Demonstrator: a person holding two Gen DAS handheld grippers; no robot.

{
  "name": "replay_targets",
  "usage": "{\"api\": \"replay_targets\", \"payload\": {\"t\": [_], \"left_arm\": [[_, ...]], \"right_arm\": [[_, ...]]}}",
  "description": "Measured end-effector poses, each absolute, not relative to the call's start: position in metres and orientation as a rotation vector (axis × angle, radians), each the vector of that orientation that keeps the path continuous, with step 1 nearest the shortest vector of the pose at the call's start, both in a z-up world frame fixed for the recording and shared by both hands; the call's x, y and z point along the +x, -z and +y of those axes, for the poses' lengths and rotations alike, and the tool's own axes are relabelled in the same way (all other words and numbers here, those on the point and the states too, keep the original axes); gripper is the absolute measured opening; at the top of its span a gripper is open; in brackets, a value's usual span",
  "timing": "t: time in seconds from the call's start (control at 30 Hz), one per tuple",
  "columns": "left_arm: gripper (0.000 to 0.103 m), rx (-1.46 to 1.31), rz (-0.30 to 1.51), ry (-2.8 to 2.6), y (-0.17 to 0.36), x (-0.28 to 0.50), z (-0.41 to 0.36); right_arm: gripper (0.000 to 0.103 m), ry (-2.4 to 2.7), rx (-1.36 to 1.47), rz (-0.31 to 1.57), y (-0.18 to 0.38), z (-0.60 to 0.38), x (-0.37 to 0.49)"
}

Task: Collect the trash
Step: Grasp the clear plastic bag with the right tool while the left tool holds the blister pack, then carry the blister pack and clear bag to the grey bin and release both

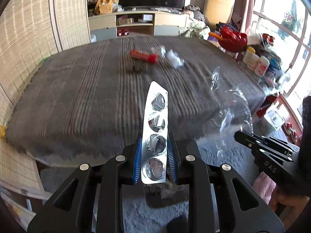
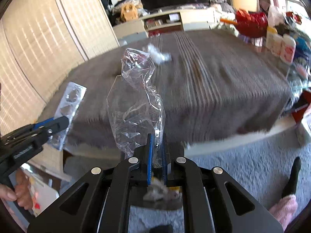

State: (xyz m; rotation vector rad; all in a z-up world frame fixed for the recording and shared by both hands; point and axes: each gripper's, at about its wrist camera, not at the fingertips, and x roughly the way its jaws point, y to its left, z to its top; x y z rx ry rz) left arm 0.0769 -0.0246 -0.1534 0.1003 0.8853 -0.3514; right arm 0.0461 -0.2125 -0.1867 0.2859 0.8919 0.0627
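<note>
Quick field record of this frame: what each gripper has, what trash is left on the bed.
left gripper: shut on empty blister pack, pack sticks up past the fingertips
right gripper: shut on clear plastic wrapper
surface: bed with grey striped blanket
trash left on bed: red snack tube, crumpled white wrapper
image quality: motion blur, small items unclear

The blister pack [image 1: 155,132] stands up between the fingers of the left hand-held gripper [image 1: 154,155]. To its right, the right hand-held gripper [image 2: 156,159] holds a plastic bag [image 2: 136,101]. Ahead of both, on the bed [image 1: 77,97], lie a wrapper [image 1: 143,55] and, right of it, a crumpled tissue [image 1: 175,59]. Behind the bed stands a TV cabinet [image 1: 136,22].
</note>
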Motion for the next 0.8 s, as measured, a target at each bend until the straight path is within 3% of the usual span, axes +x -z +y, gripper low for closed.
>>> {"api": "replay_targets", "payload": {"t": [0.3, 0.8], "left_arm": [[0.023, 0.13, 1.001, 0.385, 0.222, 0.038, -0.039], [0.023, 0.096, 1.131, 0.395, 0.304, 0.052, -0.046]], "right_arm": [[0.01, -0.109, 0.184, 1.14, 0.269, -0.186, 0.041], [0.01, -0.103, 0.235, 1.144, 0.296, -0.193, 0.046]]}}
